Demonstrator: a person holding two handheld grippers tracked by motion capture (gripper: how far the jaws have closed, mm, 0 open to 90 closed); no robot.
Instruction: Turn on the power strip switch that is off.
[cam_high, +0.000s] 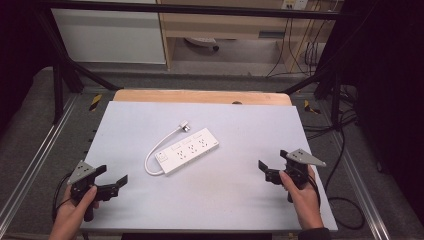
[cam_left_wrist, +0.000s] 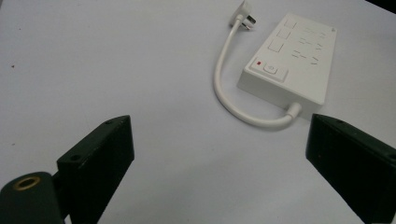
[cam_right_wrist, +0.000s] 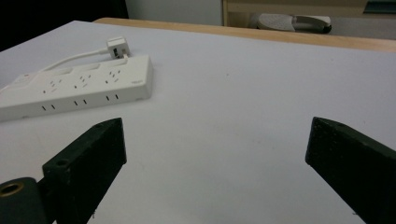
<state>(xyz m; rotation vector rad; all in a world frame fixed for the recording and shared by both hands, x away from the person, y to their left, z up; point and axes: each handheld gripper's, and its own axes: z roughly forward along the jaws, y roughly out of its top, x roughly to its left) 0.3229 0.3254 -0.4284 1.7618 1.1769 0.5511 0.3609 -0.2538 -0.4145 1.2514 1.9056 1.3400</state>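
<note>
A white power strip (cam_high: 189, 150) is lying flat near the middle of the pale table (cam_high: 240, 200), ahead of both grippers and between them, touching neither. The left gripper (cam_high: 113, 181) is hovering over the near left part of the table in the person's left hand (cam_high: 75, 210), its jaws spread wide with nothing between them; in the left gripper view the power strip (cam_left_wrist: 292, 60) is sitting ahead and to the right of those jaws, its short white cord (cam_left_wrist: 233, 88) curling back toward its plug (cam_left_wrist: 243, 16). The right gripper (cam_high: 272, 165) is being held in the right hand (cam_high: 302, 197) over the near right part, jaws likewise wide apart and empty; from the right gripper view the strip (cam_right_wrist: 79, 88) is lying ahead and to the left, well apart from the jaws.
</note>
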